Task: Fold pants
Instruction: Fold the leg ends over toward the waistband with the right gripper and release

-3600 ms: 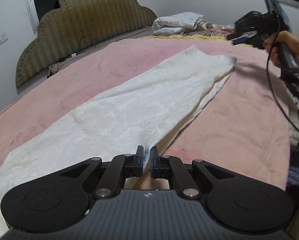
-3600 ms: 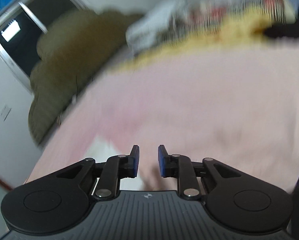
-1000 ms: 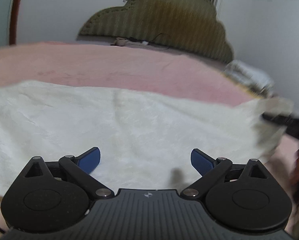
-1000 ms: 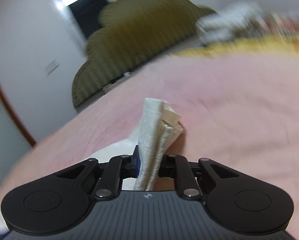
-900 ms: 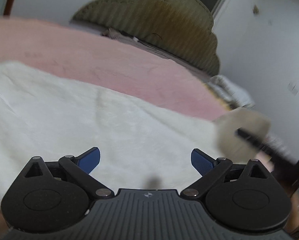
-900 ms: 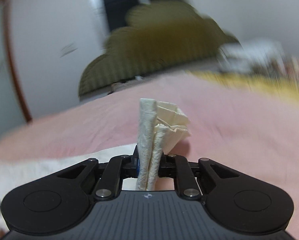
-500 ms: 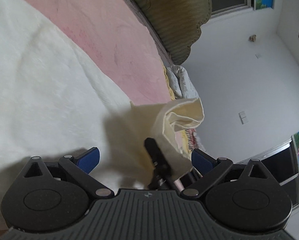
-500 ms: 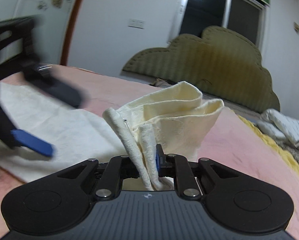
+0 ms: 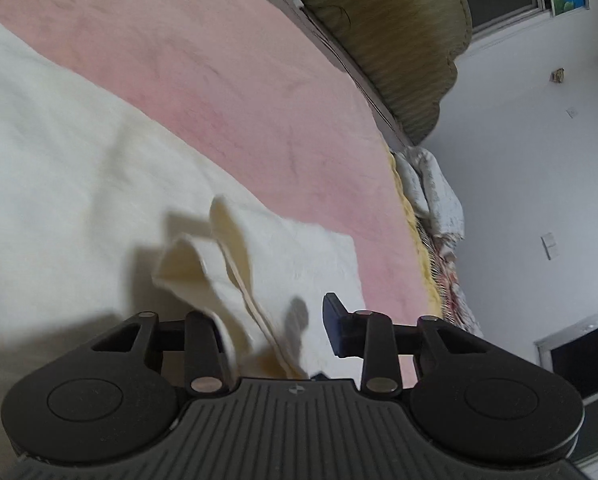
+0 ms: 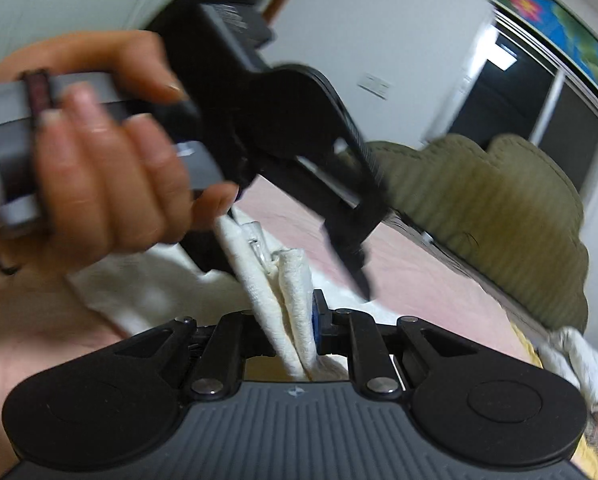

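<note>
The cream-white pants [image 9: 59, 184] lay spread across a pink bedspread [image 9: 227, 80], covering the lower-left part of the left wrist view. One end of the garment had been gathered into a bunch of folded layers, and this bunch stood up from the flat cloth.

The right gripper [image 10: 289, 320] was clamped on that bunch. In the right wrist view the folded cream layers passed upright between the two fingers, and the blue pad on the right-hand finger pressed directly against the fabric. The jaws stood nearly together, with only the thickness of the cloth between them.

The left gripper [image 9: 275, 328] was positioned around the same bunch. Its jaws were closing, with the raised fold between them. In the left wrist view the fabric lay against the finger on the left side of the picture, while the blue-padded finger on the right side stood clear of the cloth with a visible gap. The pads were therefore not yet pressing on the pants from both sides.

In the right wrist view the left gripper appeared from the side as a blurred black body directly above the bunch, tilted downward. The person's left hand [image 10: 99, 152] was wrapped around its grey handle.

A scalloped olive headboard [image 9: 387, 36] stood at the far edge of the bed. Crumpled white bedding [image 9: 431, 188] lay beside a yellow blanket edge [image 9: 417, 240] near the wall.
</note>
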Demonstrator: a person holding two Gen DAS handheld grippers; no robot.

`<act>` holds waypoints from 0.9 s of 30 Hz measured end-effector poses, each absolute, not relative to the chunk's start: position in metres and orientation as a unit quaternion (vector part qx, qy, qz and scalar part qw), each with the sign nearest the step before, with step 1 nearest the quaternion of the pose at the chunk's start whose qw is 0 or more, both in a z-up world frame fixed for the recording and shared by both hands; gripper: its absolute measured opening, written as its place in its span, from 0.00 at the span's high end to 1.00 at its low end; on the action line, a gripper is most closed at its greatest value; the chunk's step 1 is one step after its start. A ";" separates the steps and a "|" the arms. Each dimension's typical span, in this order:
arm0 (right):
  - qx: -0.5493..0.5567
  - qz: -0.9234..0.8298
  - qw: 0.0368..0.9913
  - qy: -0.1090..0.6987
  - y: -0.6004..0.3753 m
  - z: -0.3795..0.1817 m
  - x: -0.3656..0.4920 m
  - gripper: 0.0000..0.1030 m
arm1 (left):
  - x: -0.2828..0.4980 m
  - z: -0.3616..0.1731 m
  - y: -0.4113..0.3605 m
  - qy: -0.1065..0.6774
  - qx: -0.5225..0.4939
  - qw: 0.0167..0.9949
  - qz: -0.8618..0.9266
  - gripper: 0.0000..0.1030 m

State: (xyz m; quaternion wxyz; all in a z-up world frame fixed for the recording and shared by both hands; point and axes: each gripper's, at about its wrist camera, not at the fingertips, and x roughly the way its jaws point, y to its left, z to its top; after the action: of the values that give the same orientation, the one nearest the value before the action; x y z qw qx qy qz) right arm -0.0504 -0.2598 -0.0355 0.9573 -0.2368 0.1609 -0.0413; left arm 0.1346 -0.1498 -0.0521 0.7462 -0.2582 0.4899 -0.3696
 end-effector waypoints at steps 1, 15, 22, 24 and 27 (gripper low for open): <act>-0.237 -0.034 0.957 0.162 -0.253 -0.036 -0.048 0.87 | 0.136 -0.049 -0.143 0.484 -0.253 0.754 -0.365 0.66; -0.219 0.078 0.962 0.141 -0.136 -0.029 0.034 0.86 | 0.129 0.003 -0.066 0.352 0.097 0.904 -0.223 0.71; -0.218 0.064 0.955 0.191 -0.119 -0.046 0.052 0.35 | 0.117 -0.016 0.002 0.346 0.144 0.921 -0.108 0.38; -0.205 0.077 0.957 0.188 -0.124 -0.039 0.040 0.34 | 0.107 -0.015 0.024 0.333 0.152 0.927 -0.084 0.31; -0.174 0.115 0.962 0.176 -0.137 -0.029 0.015 0.34 | 0.087 -0.025 0.037 0.305 0.202 0.927 -0.078 0.21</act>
State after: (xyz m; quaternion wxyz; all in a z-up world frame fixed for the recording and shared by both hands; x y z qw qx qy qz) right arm 0.0148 -0.1367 -0.0293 0.9621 -0.1738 0.1761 0.1145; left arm 0.0867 0.0366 -0.0247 0.9274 0.2015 0.3052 -0.0781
